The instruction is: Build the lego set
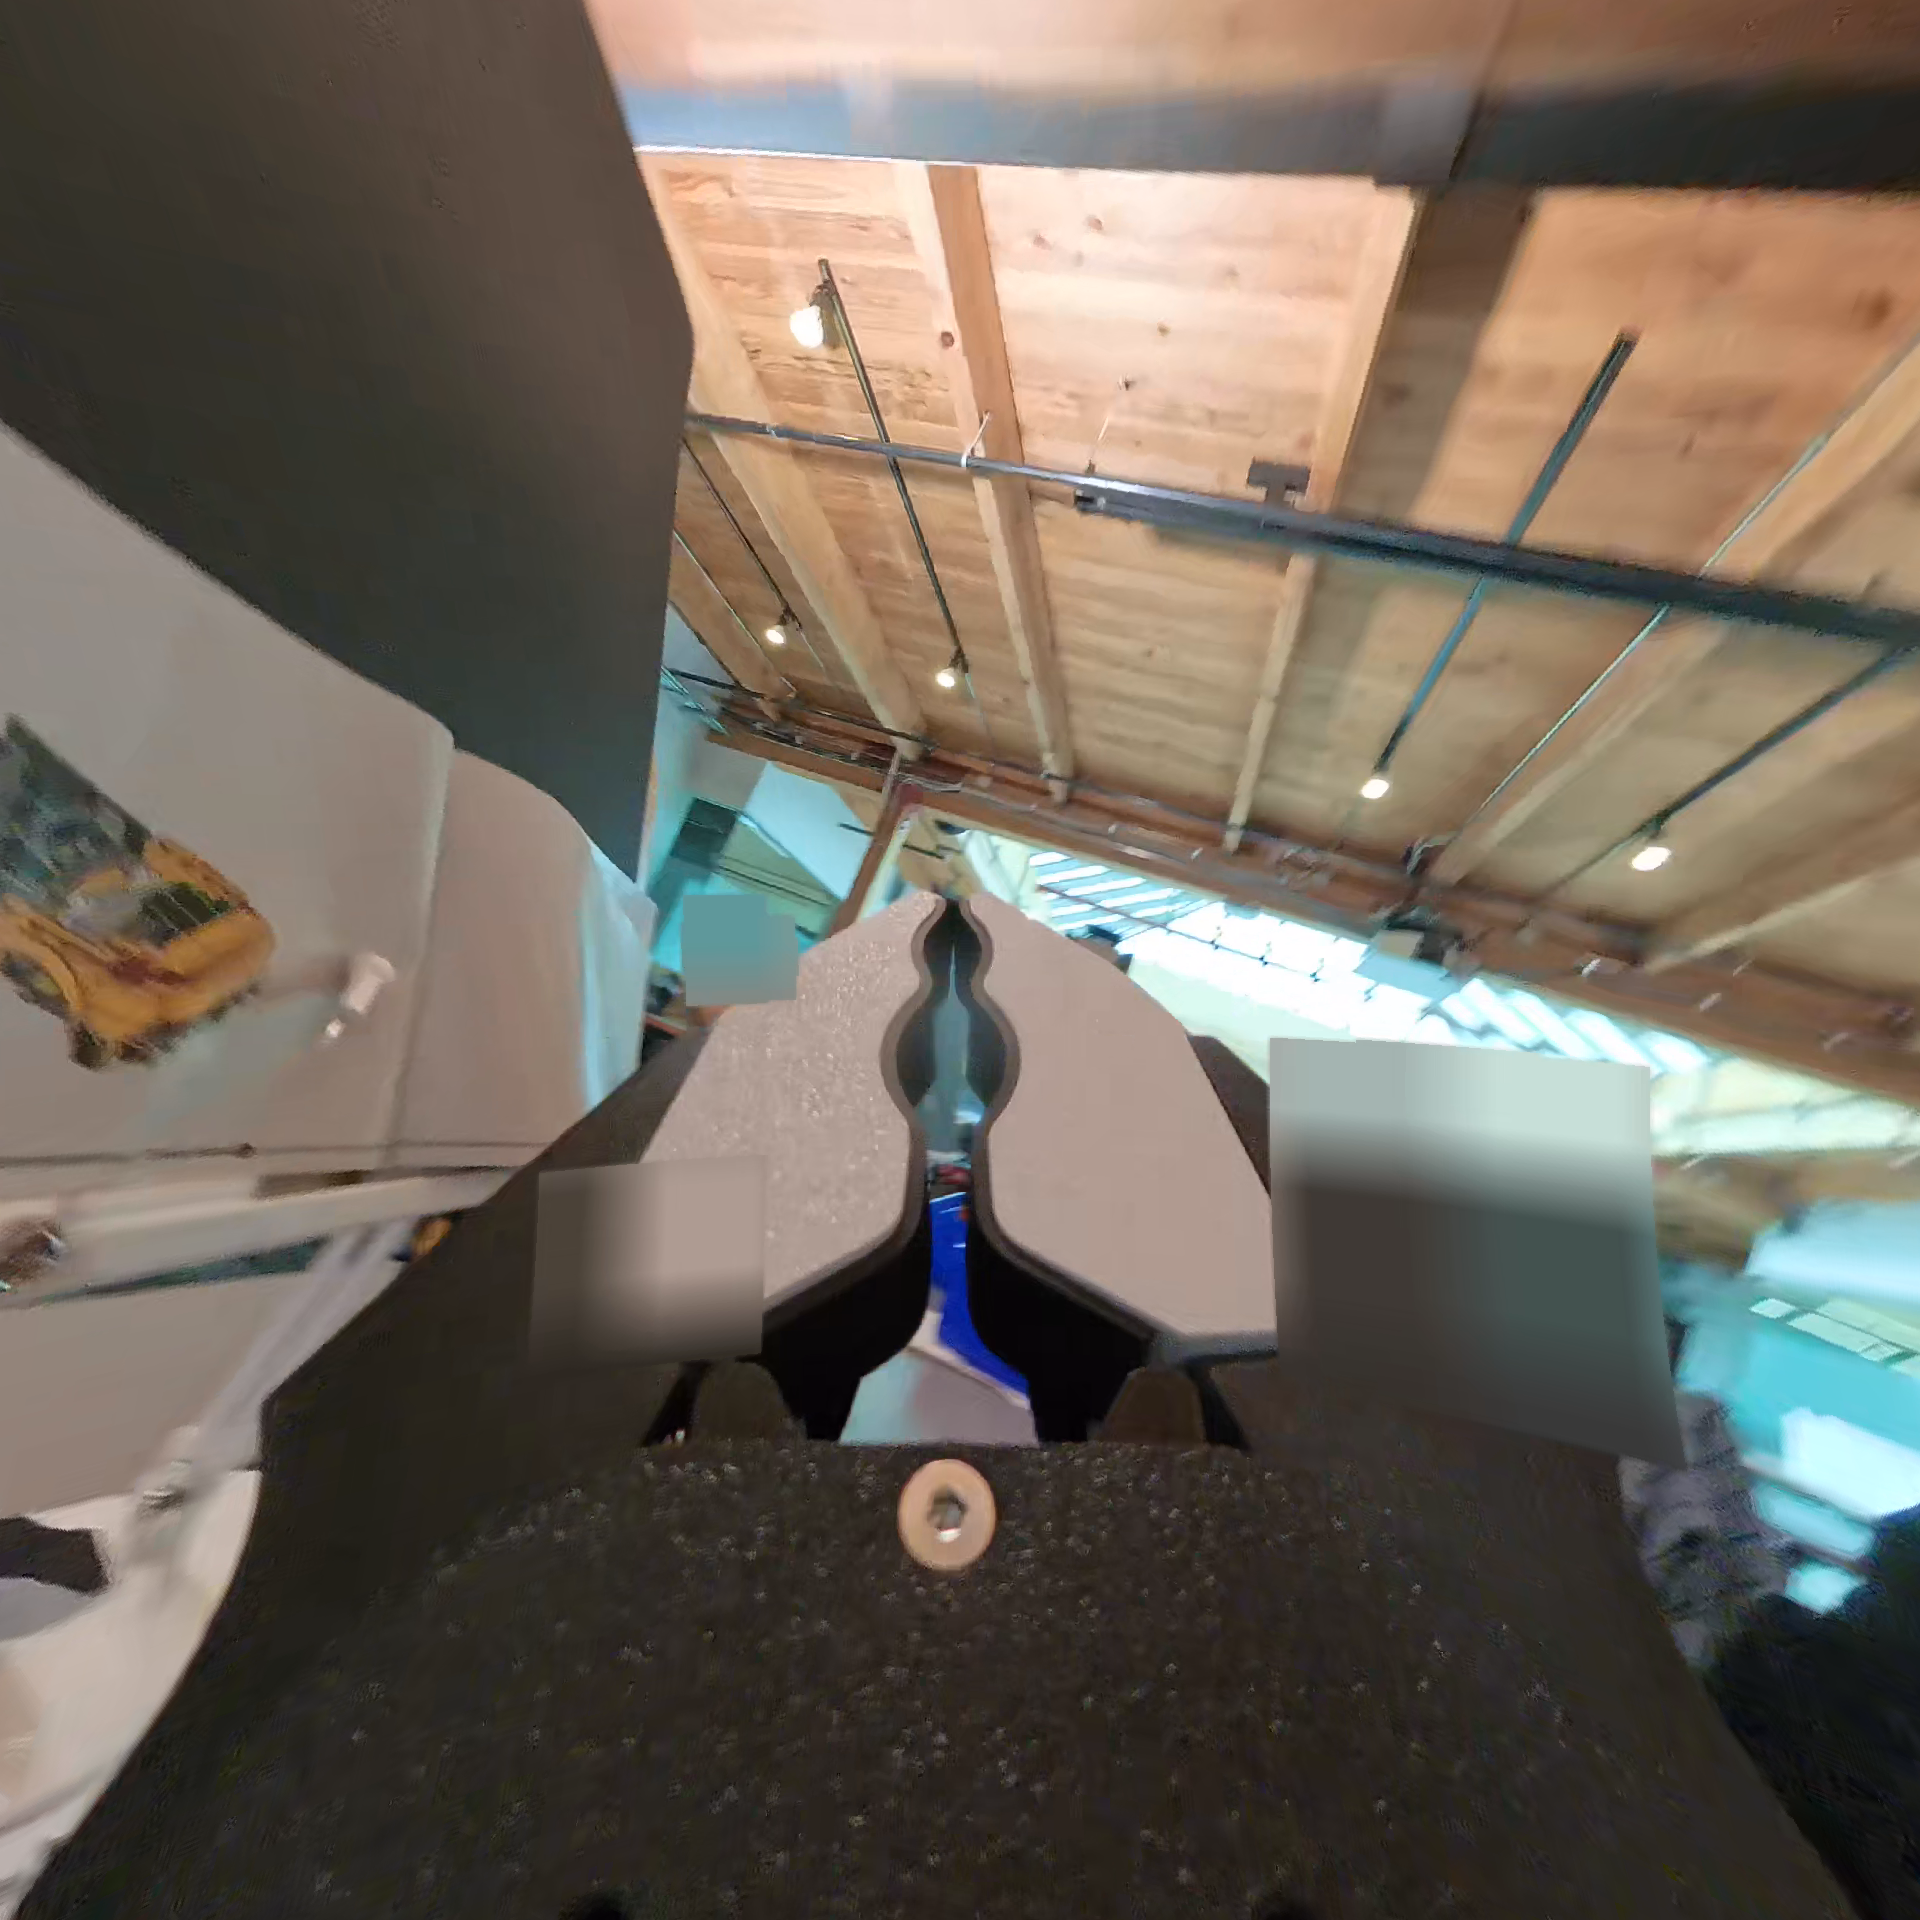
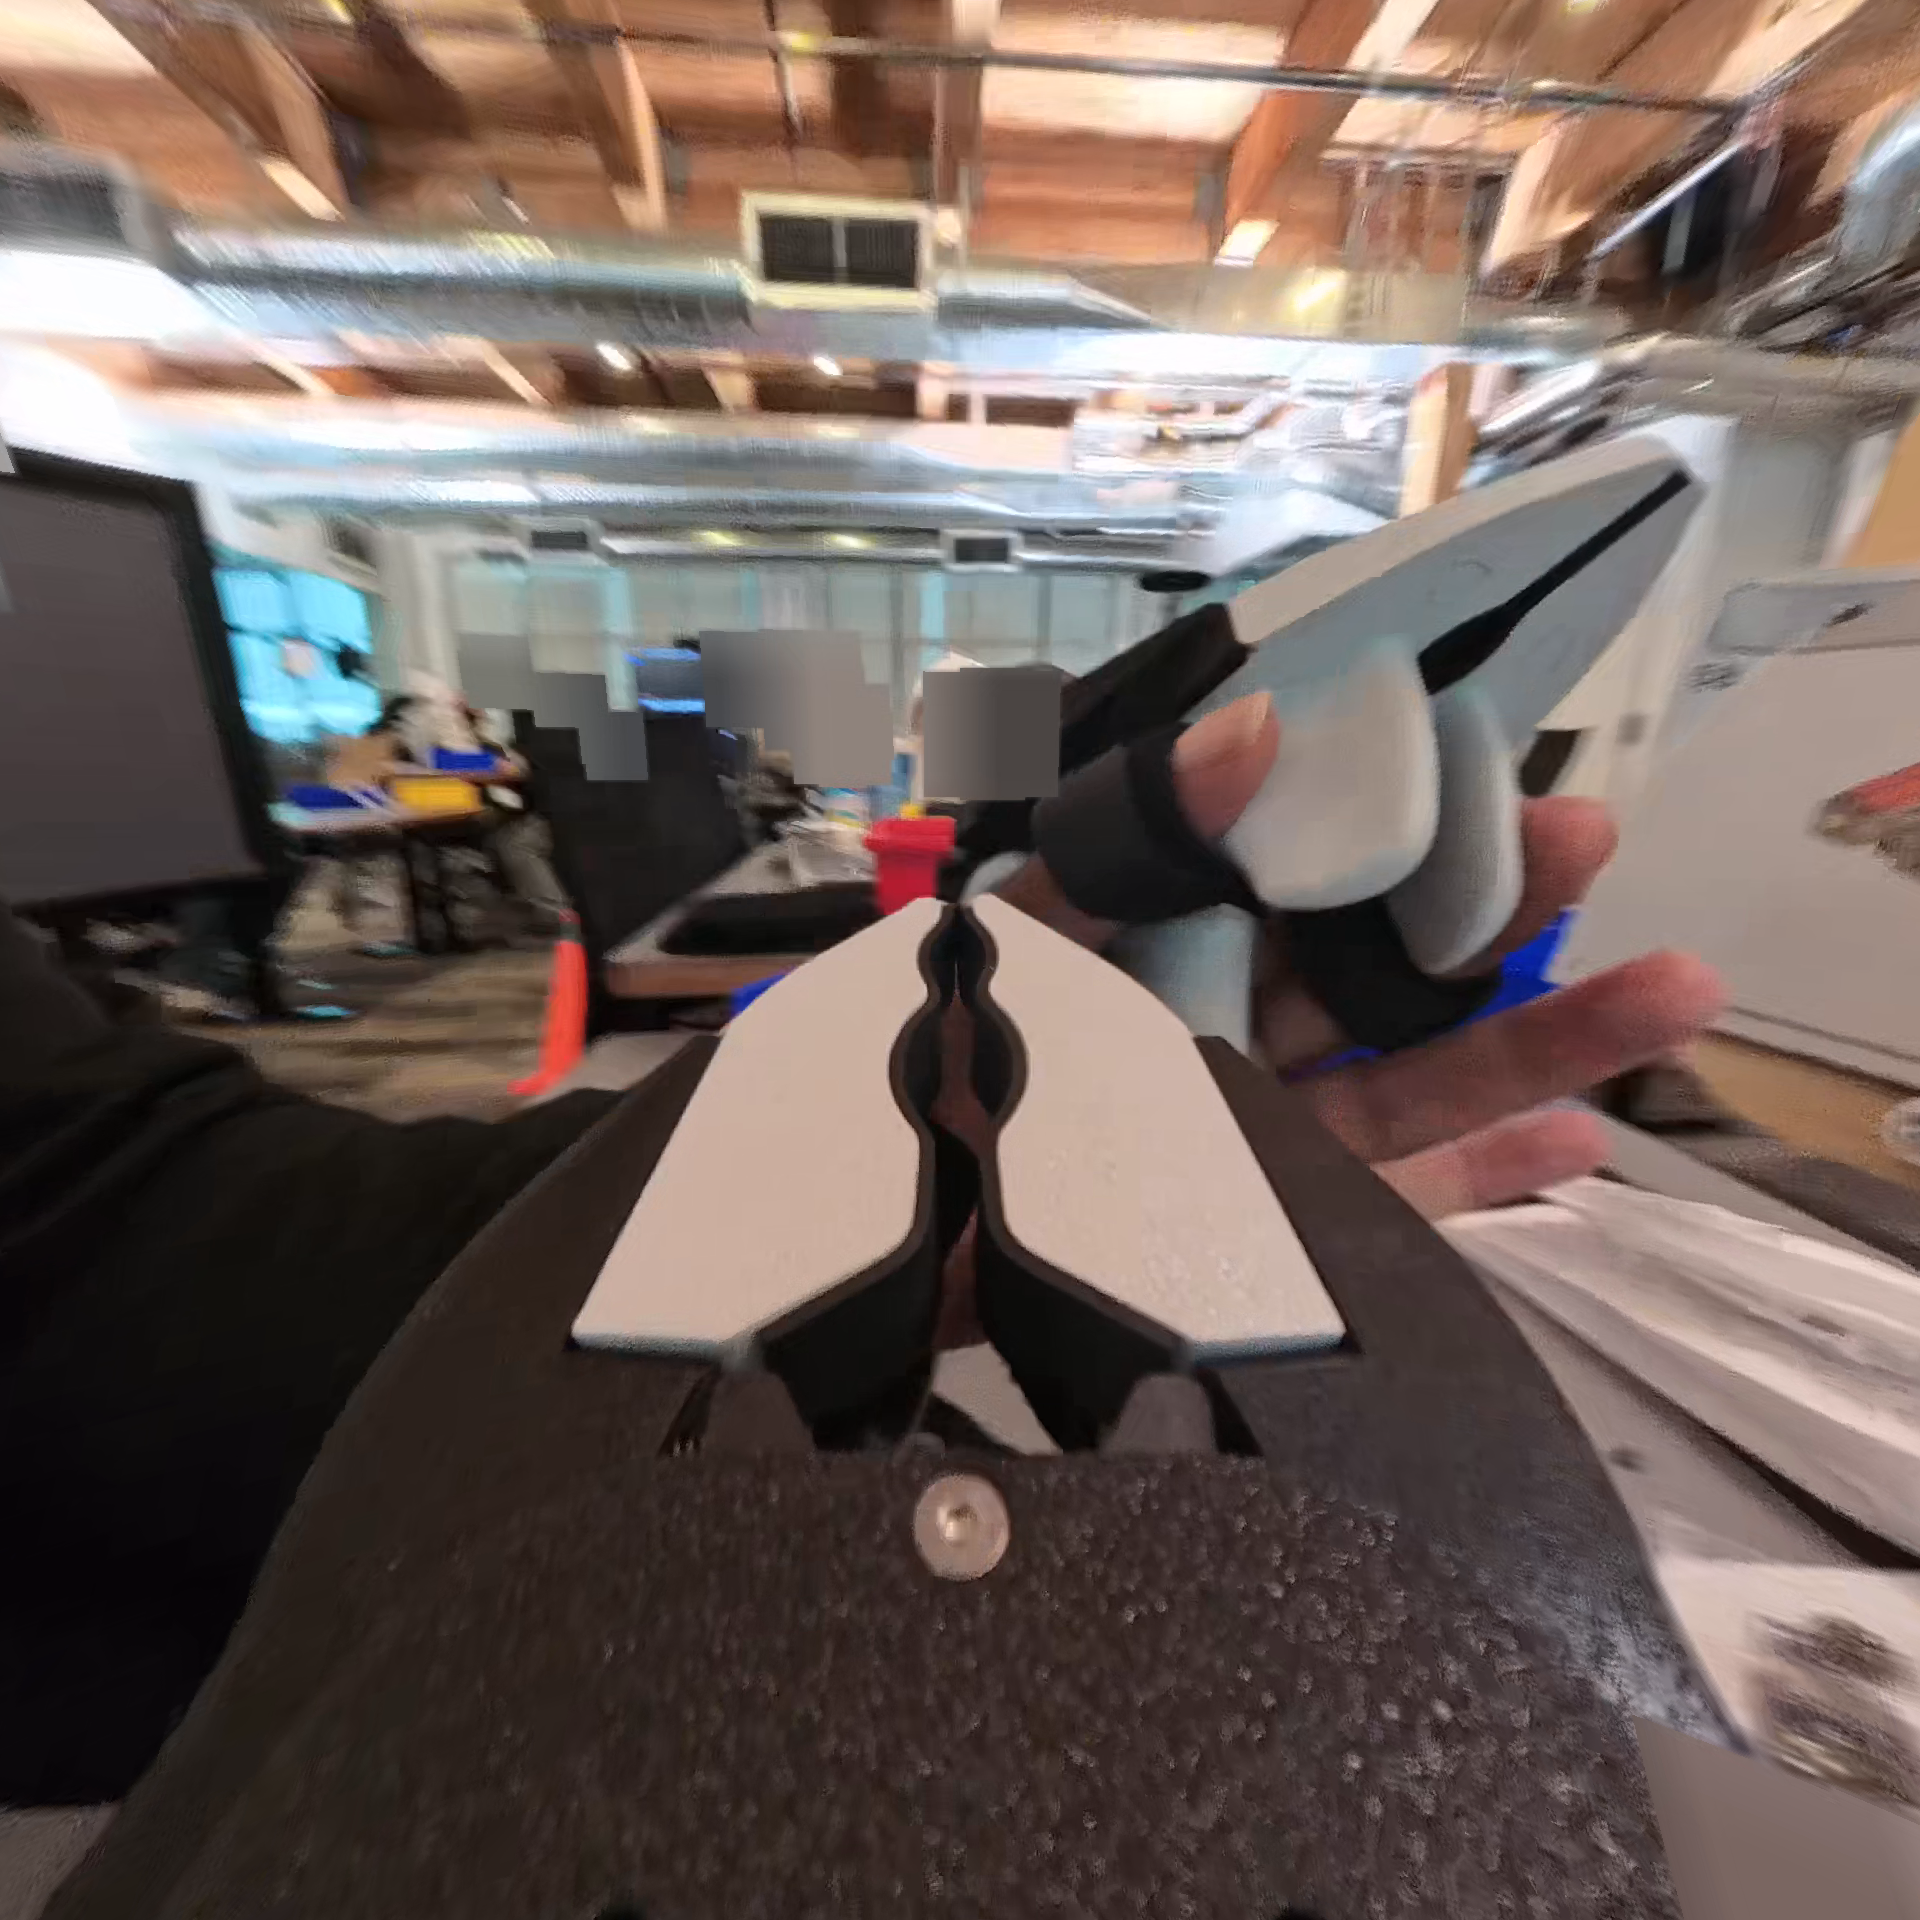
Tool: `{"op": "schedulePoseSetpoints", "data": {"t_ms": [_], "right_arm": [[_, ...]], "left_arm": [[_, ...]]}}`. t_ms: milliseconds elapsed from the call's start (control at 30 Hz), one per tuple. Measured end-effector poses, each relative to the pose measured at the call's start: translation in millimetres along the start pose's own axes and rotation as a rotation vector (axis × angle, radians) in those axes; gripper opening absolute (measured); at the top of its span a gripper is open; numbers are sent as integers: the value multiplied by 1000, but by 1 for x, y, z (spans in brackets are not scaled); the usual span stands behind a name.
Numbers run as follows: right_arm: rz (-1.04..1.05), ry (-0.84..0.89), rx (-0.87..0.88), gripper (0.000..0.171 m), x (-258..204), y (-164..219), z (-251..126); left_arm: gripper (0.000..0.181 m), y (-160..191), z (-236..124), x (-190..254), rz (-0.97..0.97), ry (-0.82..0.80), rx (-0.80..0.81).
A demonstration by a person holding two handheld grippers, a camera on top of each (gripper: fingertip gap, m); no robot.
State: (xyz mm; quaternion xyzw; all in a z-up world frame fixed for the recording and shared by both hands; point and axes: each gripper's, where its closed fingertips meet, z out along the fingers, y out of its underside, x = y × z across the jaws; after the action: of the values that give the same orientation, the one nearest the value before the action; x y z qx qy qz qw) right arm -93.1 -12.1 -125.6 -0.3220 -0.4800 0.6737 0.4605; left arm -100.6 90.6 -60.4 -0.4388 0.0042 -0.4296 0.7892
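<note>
left gripper (image 1: 951, 912) fingers pressed together, aimed at ceiling | right gripper (image 2: 951, 914) fingers together, empty | lower both toward lego box (image 1: 208, 831) before grasping

Blurred white lego box (image 1: 218, 883), yellow vehicle picture (image 1: 125, 925), at far left.

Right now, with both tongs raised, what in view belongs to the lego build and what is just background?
Job:
- left tongs, shut, empty
- right tongs, shut, empty
- hand gripping the left tongs
- yellow vehicle picture on the white box
- paper sheets, blurred

Background:
- red bin
- orange cone
- dark screen
</note>
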Motion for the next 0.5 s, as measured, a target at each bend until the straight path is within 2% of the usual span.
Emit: {"op": "schedulePoseSetpoints", "data": {"t_ms": [133, 267, 367, 500], "right_arm": [[-164, 234, -9, 0, 33, -10, -10], [-250, 527, -59, 0, 75, -16, -32], [-246, 673, -105, 0, 100, -14, -50], [-267, 788, -167, 0, 123, -15, -69]], "left_arm": [[0, -14, -17, -36, 360, -351, -66], [0, 3, -37, -74, 508, -555, -268], [0, 14, -49, -94, 607, -650, -379], [0, 13, -54, -102, 712, -687, -458]]}}
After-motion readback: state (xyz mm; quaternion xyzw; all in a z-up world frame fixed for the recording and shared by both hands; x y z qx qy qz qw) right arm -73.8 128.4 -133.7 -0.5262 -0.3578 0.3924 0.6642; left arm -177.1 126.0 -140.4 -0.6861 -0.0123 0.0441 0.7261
